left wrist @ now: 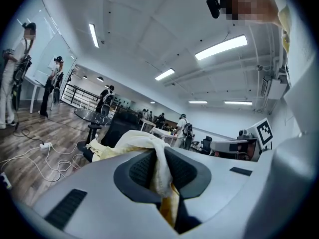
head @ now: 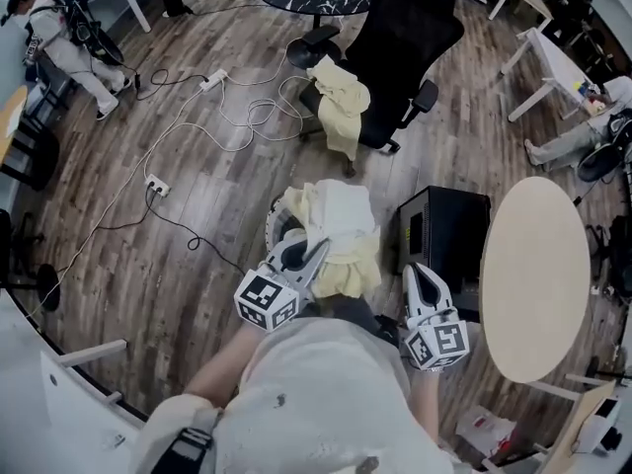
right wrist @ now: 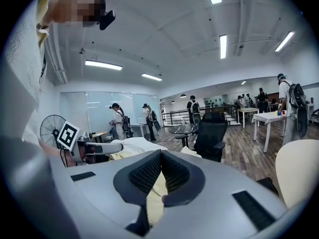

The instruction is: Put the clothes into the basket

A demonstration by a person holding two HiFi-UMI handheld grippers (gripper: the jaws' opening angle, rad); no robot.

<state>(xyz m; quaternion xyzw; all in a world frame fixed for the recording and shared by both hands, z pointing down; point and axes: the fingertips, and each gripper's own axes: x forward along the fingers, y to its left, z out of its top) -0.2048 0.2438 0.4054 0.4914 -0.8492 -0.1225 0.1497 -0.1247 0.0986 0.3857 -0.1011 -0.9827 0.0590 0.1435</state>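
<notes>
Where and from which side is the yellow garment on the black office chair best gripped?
Grip the bunched folds atop the yellow garment, where it piles on the seat of the black office chair. Come from the open front, the head view's lower left: the backrest closes the far side, and the cloth spills over the front edge, so it should lift clear.

Bright, cool, even light off the ceiling strip lights, which glare white. Shadows on the wooden floor are soft, with a faint sheen. Both gripper views bow hard and go black at the corners. The left gripper and right gripper blur up close.
</notes>
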